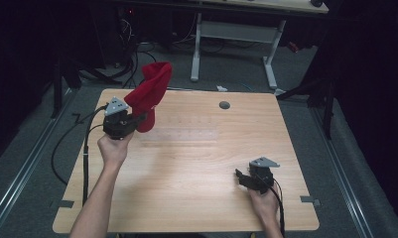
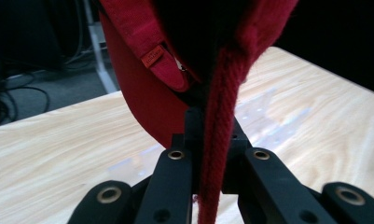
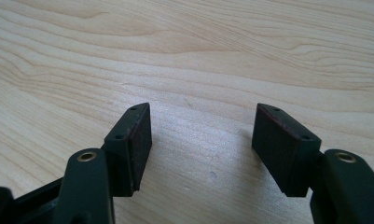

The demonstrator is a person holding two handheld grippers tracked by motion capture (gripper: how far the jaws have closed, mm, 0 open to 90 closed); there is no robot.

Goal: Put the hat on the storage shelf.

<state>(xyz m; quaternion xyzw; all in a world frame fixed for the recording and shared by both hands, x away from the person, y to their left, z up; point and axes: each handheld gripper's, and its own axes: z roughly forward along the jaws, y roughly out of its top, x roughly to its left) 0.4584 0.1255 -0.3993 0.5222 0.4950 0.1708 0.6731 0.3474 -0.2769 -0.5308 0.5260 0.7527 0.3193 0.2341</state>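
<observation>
While the left tongs (image 1: 137, 118) pinch the knitted edge of a red beanie (image 1: 151, 94) and hold it up above the worktop's (image 1: 196, 168) far left corner, the hat hangs open, probably so it can be shaken out or laid flat. Near the front right edge, the right tongs (image 1: 242, 177) rest low, jaws wide and empty.

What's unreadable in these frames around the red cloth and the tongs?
- Left gripper view: the red cloth runs off the top edge, so its shape is cut off.
- Left gripper view: the small tag is too small to read.
- High view: the left tongs sit under the cloth, hiding the pinch point.
</observation>
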